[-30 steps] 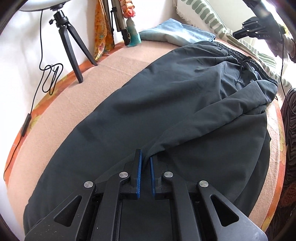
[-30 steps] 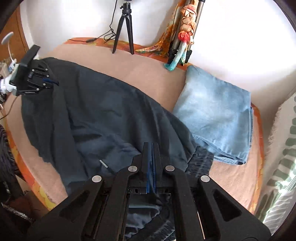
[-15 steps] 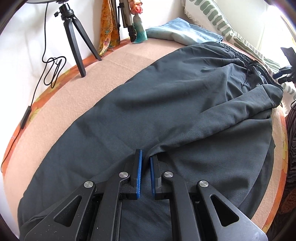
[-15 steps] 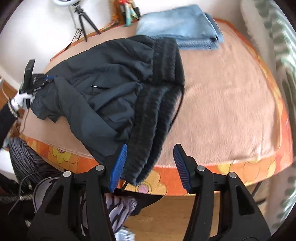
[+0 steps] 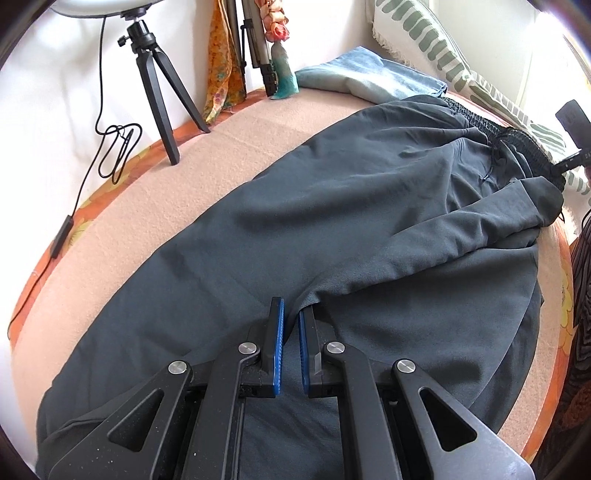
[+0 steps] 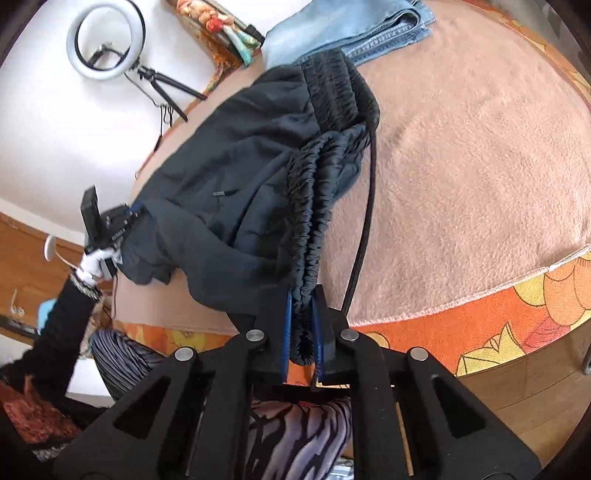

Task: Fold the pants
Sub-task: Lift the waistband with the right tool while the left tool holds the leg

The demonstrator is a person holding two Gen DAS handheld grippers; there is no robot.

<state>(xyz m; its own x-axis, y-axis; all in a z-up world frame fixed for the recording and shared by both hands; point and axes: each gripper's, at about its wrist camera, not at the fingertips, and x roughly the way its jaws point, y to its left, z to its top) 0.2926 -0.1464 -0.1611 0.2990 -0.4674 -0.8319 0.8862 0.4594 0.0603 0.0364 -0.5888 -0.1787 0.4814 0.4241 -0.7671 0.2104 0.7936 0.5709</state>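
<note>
Pants (image 5: 332, 206) dark grey, spread lengthwise, elastic waistband (image 6: 314, 221) bunched.

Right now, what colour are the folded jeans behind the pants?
Light blue denim; the folded jeans show best in the right wrist view.

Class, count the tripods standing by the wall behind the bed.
2: a black mini tripod holding the ring light, and a folded grey tripod leaning beside the orange scarf. Others may be hidden.
</note>
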